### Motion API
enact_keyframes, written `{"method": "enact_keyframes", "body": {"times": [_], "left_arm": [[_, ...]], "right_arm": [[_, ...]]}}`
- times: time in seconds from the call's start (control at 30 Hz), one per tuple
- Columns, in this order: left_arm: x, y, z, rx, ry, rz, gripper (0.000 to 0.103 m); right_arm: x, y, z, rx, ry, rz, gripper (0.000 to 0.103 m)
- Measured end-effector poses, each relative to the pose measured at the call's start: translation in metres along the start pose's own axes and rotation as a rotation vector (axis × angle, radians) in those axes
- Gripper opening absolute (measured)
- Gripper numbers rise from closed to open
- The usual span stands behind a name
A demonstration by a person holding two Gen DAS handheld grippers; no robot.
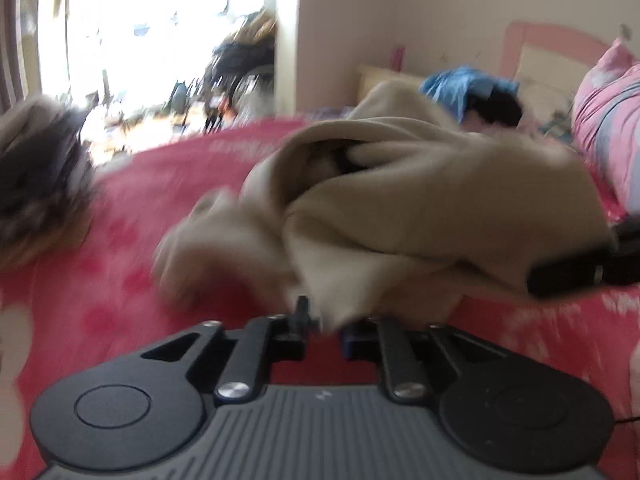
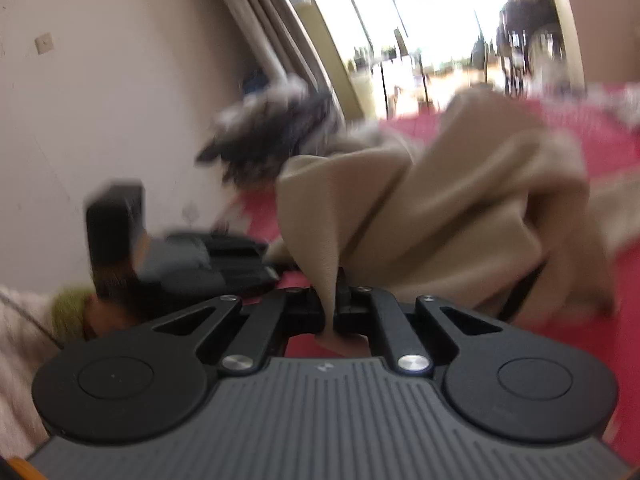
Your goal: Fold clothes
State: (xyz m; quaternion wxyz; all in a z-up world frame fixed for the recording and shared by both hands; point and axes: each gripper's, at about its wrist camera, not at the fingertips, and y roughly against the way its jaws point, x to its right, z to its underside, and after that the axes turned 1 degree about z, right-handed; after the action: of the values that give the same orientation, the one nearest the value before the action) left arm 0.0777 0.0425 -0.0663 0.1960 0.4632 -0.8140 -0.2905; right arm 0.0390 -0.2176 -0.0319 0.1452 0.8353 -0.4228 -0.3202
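Observation:
A crumpled beige garment (image 1: 420, 200) lies bunched on the red bedspread (image 1: 120, 248). In the left wrist view my left gripper (image 1: 331, 326) has its fingers nearly together on the garment's near edge. The right gripper (image 1: 560, 276) shows as a dark shape at the garment's right side. In the right wrist view my right gripper (image 2: 331, 312) is shut on a pinched fold of the same beige garment (image 2: 440, 208), which rises from the jaws. The left gripper (image 2: 256, 264) sits to the left, at the cloth's other edge. Both views are blurred.
A dark furry garment (image 1: 36, 184) sits heaped at the bed's left side (image 2: 276, 144). Blue cloth (image 1: 460, 84) and black cloth (image 1: 500, 108) lie near the headboard, beside pink striped bedding (image 1: 608, 120). A pale fluffy sleeve (image 2: 20, 340) with a green cuff holds the left gripper.

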Motion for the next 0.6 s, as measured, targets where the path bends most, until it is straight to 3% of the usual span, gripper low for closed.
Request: {"method": "enact_keyframes", "body": {"times": [0.1, 0.23, 0.33, 0.43, 0.5, 0.57, 0.6], "left_arm": [[-0.013, 0.020, 0.007, -0.035, 0.036, -0.032, 0.037], [-0.018, 0.039, -0.009, 0.034, 0.046, -0.059, 0.070], [-0.006, 0.035, -0.037, 0.117, 0.017, -0.030, 0.094], [0.017, 0.011, -0.062, 0.171, -0.037, -0.002, 0.101], [0.029, -0.011, -0.074, 0.160, -0.045, 0.018, 0.101], [0.039, -0.034, -0.080, 0.127, -0.050, 0.010, 0.101], [0.044, -0.046, -0.081, 0.104, -0.055, -0.001, 0.101]], "right_arm": [[0.002, -0.010, 0.035, -0.099, -0.056, 0.012, 0.001], [-0.001, -0.023, 0.065, -0.229, -0.076, 0.027, 0.002], [-0.014, -0.023, 0.072, -0.292, -0.057, 0.047, 0.005], [-0.018, -0.011, 0.065, -0.270, -0.057, 0.056, 0.009], [-0.014, 0.002, 0.059, -0.239, -0.094, 0.052, 0.012], [-0.004, 0.020, 0.051, -0.196, -0.155, 0.053, 0.025], [0.003, 0.030, 0.046, -0.170, -0.183, 0.059, 0.027]]}}
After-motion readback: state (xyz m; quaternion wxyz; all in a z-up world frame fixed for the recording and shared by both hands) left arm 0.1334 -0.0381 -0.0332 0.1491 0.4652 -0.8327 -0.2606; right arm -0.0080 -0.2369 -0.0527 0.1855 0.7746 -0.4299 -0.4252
